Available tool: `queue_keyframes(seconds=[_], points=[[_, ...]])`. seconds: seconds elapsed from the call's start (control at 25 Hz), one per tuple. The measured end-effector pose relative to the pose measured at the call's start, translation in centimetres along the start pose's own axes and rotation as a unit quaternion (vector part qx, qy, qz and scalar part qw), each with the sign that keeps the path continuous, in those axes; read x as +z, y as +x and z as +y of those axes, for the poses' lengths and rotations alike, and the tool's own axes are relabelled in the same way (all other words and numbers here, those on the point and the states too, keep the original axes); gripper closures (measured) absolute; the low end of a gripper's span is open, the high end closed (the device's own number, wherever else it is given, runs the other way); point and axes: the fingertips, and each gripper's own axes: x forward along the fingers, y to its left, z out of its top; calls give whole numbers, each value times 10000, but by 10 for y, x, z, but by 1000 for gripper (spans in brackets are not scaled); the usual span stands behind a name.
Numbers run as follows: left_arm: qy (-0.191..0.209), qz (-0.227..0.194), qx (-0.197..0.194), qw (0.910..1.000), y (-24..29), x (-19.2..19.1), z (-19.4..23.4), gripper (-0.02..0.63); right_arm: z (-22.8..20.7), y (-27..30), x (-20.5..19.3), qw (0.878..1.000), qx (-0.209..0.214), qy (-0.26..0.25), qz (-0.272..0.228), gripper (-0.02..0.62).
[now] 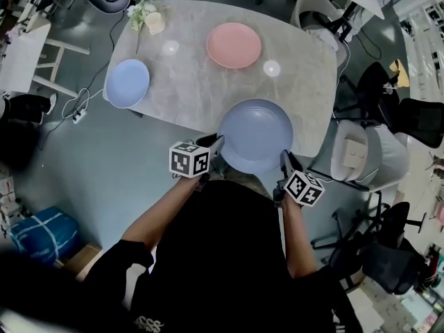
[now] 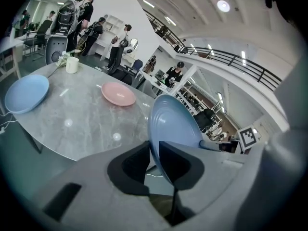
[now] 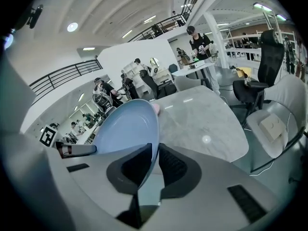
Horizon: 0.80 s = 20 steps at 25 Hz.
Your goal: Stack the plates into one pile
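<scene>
The large grey-blue plate [image 1: 255, 134] is held between both grippers over the near edge of the counter [image 1: 201, 96], with part of it reaching past that edge toward the person. The left gripper [image 1: 216, 142] grips the plate's left rim; in the left gripper view its fingers [image 2: 137, 158] stand narrow, one on each face of the thin rim, pressing on it. The right gripper [image 1: 284, 159] takes the opposite, right rim the same way, and the right gripper view shows its fingers [image 3: 171, 163] drawn close onto the plate's edge, with the plate's hollow face turned toward the left gripper. A pink plate [image 1: 234, 45] lies flat near the far edge of the counter, well apart from the held plate. A smaller light blue plate [image 1: 127, 83] sits at the left edge, its rim hanging a little over the side. A pale cup [image 1: 155, 23] stands at the far left corner beside a small sprig of flowers [image 1: 139, 12]. White chairs [image 1: 361, 155] stand off the right edge of the counter.
</scene>
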Motion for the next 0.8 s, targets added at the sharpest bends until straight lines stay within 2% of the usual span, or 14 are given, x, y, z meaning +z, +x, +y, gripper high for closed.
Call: queue_keyframes(seconds=[0.28, 0.52, 0.8], points=[[-285, -303, -6, 9991, -63, -3, 52, 535, 72, 21, -25, 9997, 44, -223, 116, 546], [-387, -559, 299, 9972, -109, -23, 90, 535, 118, 38, -50, 9992, 109, -332, 202, 552], [-844, -745, 494, 9924, -141, -32, 133, 538, 163, 65, -65, 9971, 361, -487, 450, 554]])
